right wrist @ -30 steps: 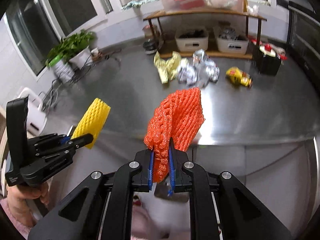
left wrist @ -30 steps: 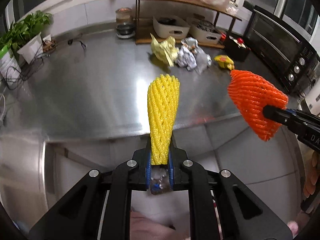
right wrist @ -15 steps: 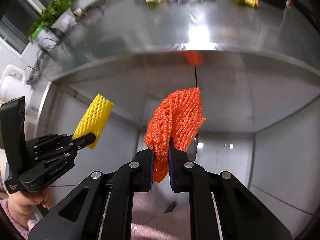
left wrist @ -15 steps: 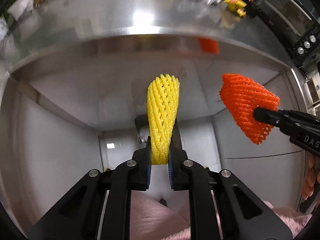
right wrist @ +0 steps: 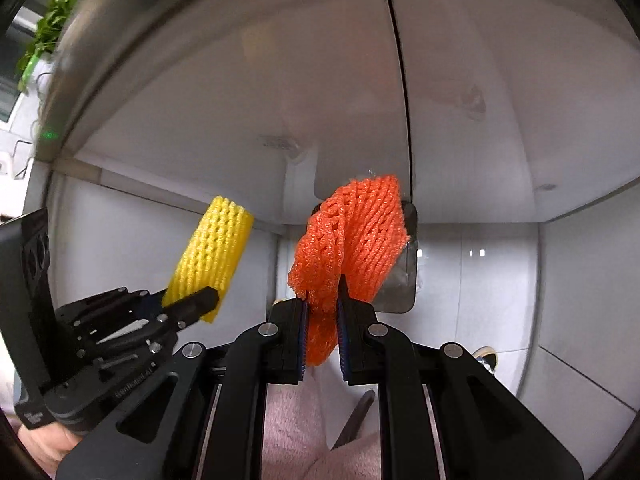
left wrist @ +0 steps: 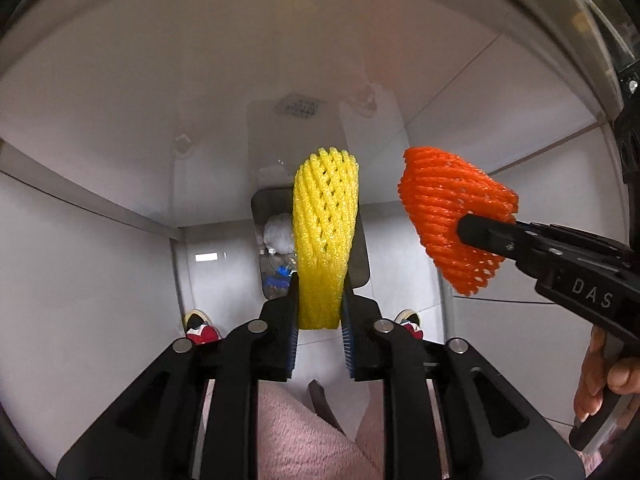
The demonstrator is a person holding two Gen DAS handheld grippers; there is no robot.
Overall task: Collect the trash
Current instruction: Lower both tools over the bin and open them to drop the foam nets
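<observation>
one right hand-held gripper, marked "das", perhaps truncated, clamps orange foam net.

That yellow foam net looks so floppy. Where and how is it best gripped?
Near one end, across its flattened width, as the left gripper has it now: the yellow foam net is a soft squashed sleeve, so pads close easily on its flat faces. Those jaws are now opening, the net between them, above the bin.
</observation>
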